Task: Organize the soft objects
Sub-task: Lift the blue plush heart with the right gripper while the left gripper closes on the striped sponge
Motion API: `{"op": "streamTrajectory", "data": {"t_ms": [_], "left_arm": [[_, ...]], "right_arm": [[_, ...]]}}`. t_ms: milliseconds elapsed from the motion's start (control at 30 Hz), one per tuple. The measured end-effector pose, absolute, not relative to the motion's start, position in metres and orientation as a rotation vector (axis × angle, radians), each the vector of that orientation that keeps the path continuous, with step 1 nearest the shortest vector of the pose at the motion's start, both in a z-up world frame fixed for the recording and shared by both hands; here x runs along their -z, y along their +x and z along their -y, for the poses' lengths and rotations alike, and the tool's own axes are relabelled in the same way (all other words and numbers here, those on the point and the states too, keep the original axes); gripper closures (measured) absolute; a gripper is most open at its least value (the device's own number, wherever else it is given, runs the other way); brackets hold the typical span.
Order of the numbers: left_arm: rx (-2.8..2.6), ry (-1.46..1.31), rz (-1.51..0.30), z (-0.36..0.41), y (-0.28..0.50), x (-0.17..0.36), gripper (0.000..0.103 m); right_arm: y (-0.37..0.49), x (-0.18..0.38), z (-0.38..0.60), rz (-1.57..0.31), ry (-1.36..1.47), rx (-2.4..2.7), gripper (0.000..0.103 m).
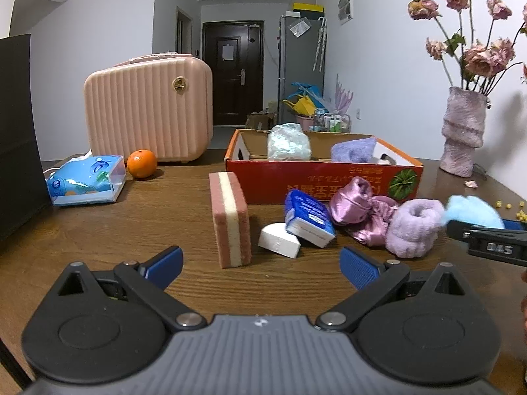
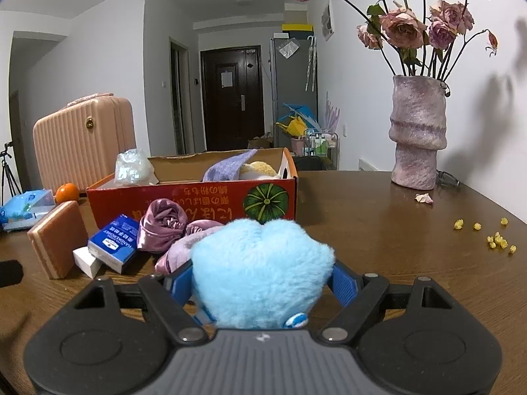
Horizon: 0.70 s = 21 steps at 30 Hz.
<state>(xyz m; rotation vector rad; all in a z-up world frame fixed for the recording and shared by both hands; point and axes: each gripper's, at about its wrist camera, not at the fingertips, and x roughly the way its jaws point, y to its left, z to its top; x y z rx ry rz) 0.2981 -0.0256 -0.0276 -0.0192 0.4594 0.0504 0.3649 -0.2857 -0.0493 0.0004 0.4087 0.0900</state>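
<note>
**Blue plush held over the bench**

The right gripper [image 2: 260, 283] holds a fluffy blue plush [image 2: 260, 270]. Its blue pads [image 2: 342, 284] press on both sides of the plush, low in the middle of the right wrist view. In the left wrist view the same plush [image 1: 472, 210] shows at the right edge.

The left gripper [image 1: 260, 265] is wide open and holds nothing. It sits at the bottom of its view, above the bare bench [image 1: 131, 230].

A red box [image 1: 322, 179] stands in the middle of the left view. A purple cloth [image 1: 354, 149] and a clear bag [image 1: 288, 143] are inside it. In front of the box lie a shiny pink cloth [image 1: 359, 210], a fuzzy purple ring [image 1: 413, 230], a blue pack [image 1: 308, 217] and a white block [image 1: 278, 240]. The pack leans on the block. A pink sponge [image 1: 230, 219] stands upright just left of them.

At the upper left are a pink case [image 1: 148, 108], an orange [image 1: 141, 163] and a tissue pack [image 1: 87, 179]. A vase [image 1: 462, 131] with dried roses stands at the right.
</note>
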Motion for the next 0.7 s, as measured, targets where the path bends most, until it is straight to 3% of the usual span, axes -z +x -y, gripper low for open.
{"op": "streamTrajectory", "data": {"t_ms": [700], "left_arm": [[-0.152,-0.021,-0.543,-0.005,0.377,0.047,0.000]], "right_arm": [[0.369,0.051,0.288,-0.390,0.006,-0.046,0.021]]}}
